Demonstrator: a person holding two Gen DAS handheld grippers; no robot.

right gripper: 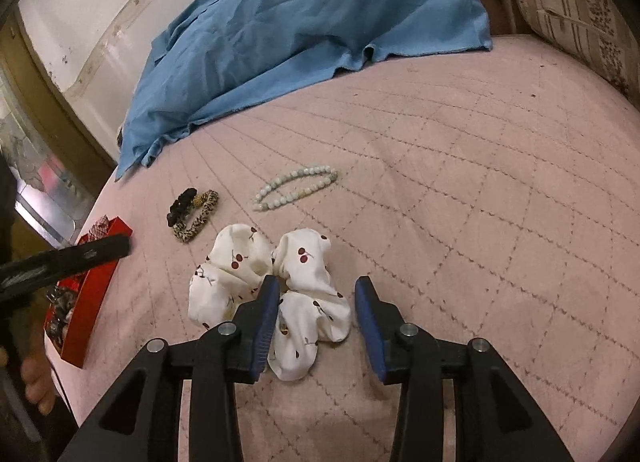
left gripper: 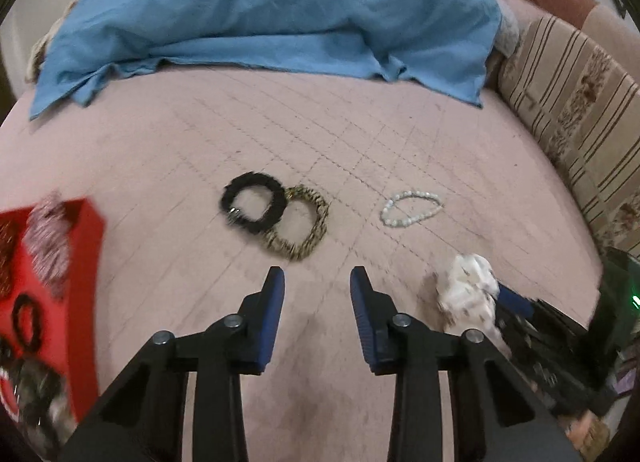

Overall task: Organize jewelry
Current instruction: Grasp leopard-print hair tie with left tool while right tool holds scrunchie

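Observation:
On the pink quilted bed lie a black scrunchie (left gripper: 253, 201) overlapping a leopard-print scrunchie (left gripper: 303, 223), and a pale bead bracelet (left gripper: 411, 207) to their right. My left gripper (left gripper: 317, 278) is open and empty, just short of the two scrunchies. A white cherry-print scrunchie (right gripper: 276, 294) lies under my right gripper (right gripper: 316, 286), which is open with its left finger over the fabric. The bracelet (right gripper: 295, 186) and the two scrunchies (right gripper: 194, 213) lie farther ahead. A red box (left gripper: 48, 286) holding several hair ties and jewelry sits at the left.
A crumpled blue cloth (left gripper: 272, 13) covers the far side of the bed. A striped floral cushion (left gripper: 576, 121) lines the right edge. The red box (right gripper: 90, 294) sits at the bed's left edge in the right wrist view, with the other gripper above it.

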